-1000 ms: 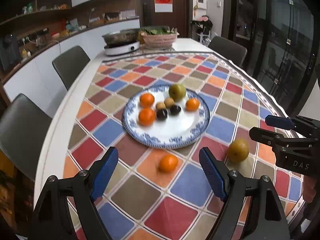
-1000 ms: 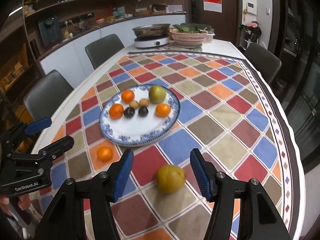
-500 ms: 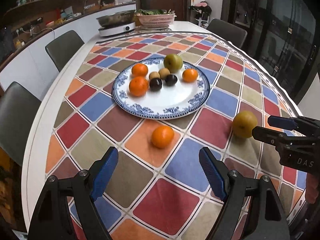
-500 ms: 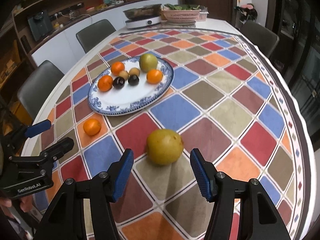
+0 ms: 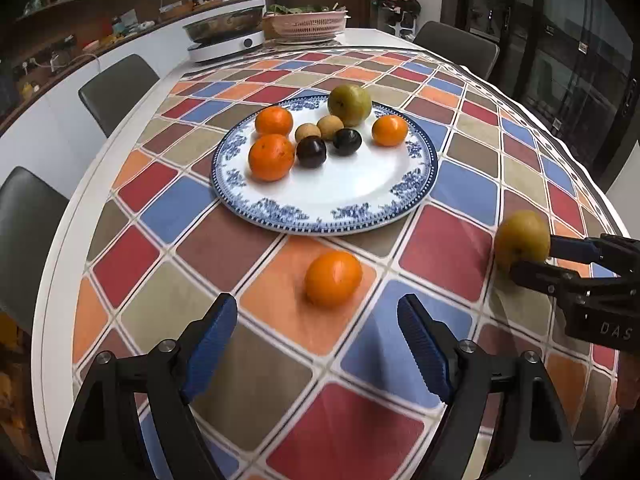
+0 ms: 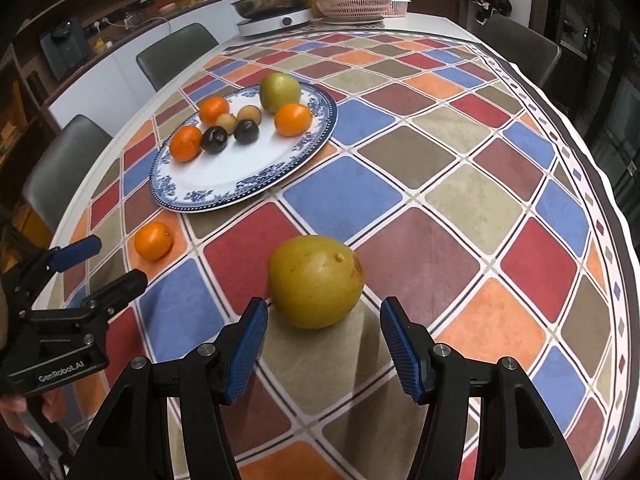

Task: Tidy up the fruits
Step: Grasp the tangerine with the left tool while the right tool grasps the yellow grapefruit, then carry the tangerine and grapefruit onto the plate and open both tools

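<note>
Both grippers have dropped closer: left gripper (image 5: 316, 344) gapes wide just short of the loose orange (image 5: 333, 278), right gripper (image 6: 322, 346) wide around the pear (image 6: 316, 281). Only the right view shows the tablecloth's far edge (image 6: 616, 240). Plate (image 5: 340, 216) has bare front room.

1. Soft, even indoor light falls from overhead; the tablecloth (image 5: 448, 248) is bright and clear.
2. The plate (image 5: 344, 184) shows mild glare on its white glaze.
3. Shadows are faint: a soft one lies under the near pear (image 6: 316, 280).
4. Fisheye distortion bends the table edges, and the corners go black.
5. The far counter (image 6: 168, 16) and the right-hand doors (image 5: 560, 40) are dim.
6. The loose orange (image 5: 334, 278) looks slightly blurred.
</note>
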`<move>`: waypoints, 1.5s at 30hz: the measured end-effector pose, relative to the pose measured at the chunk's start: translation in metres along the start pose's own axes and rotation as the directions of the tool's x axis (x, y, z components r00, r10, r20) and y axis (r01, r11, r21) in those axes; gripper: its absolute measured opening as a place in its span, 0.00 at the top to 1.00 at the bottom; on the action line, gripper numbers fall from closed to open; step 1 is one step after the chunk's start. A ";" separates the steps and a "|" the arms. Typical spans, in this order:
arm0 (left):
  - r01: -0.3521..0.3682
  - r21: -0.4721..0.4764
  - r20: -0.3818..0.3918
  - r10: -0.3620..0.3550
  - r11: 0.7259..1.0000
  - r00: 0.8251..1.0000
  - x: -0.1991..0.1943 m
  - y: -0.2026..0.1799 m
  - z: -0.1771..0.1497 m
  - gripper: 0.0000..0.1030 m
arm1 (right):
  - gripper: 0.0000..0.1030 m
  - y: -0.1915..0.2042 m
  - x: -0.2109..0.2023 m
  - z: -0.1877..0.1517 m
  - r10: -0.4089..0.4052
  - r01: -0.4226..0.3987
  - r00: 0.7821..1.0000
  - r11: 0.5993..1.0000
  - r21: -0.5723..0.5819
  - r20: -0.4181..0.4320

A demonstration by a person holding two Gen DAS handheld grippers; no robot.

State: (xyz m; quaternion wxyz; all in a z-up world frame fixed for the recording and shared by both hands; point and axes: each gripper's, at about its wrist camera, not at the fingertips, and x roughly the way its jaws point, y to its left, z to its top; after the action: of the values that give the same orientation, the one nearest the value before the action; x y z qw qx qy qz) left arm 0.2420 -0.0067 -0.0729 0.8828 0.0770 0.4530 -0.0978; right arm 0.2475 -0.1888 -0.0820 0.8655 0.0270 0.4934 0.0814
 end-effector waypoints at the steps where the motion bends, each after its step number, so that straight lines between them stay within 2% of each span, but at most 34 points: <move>1: 0.002 0.000 -0.001 -0.002 1.000 1.000 0.003 0.000 0.003 0.21 | 0.42 0.000 0.001 0.001 0.001 -0.001 1.000 1.000 0.001 0.000; 7: 0.020 -0.017 -0.019 -0.021 1.000 1.000 0.018 0.001 0.011 0.34 | 0.42 -0.001 0.009 0.005 0.020 -0.020 1.000 1.000 0.006 0.004; 15: 0.042 -0.037 -0.031 -0.043 0.998 0.999 0.025 0.002 0.011 0.59 | 0.43 0.000 0.015 0.008 0.018 -0.018 1.000 1.000 -0.007 0.012; 17: 0.049 -0.033 -0.033 -0.050 0.998 0.998 0.026 0.001 0.012 0.67 | 0.49 0.000 0.014 0.008 0.021 -0.021 0.999 1.000 -0.011 0.024; 30: 0.067 -0.055 -0.007 -0.068 0.996 0.998 0.007 0.001 0.010 0.68 | 0.49 0.002 0.006 0.008 0.030 -0.029 0.999 0.999 -0.018 0.045; 45: 0.071 -0.066 0.108 -0.063 0.995 0.992 -0.051 0.004 0.010 0.68 | 0.49 0.020 -0.042 0.011 0.075 -0.066 0.987 0.995 -0.069 0.143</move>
State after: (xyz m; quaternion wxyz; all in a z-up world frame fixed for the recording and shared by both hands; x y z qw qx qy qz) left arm 0.2221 0.0005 -0.0250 0.9039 0.0254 0.4112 -0.1153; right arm 0.2340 -0.1761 -0.0379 0.8962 0.0227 0.4250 0.1257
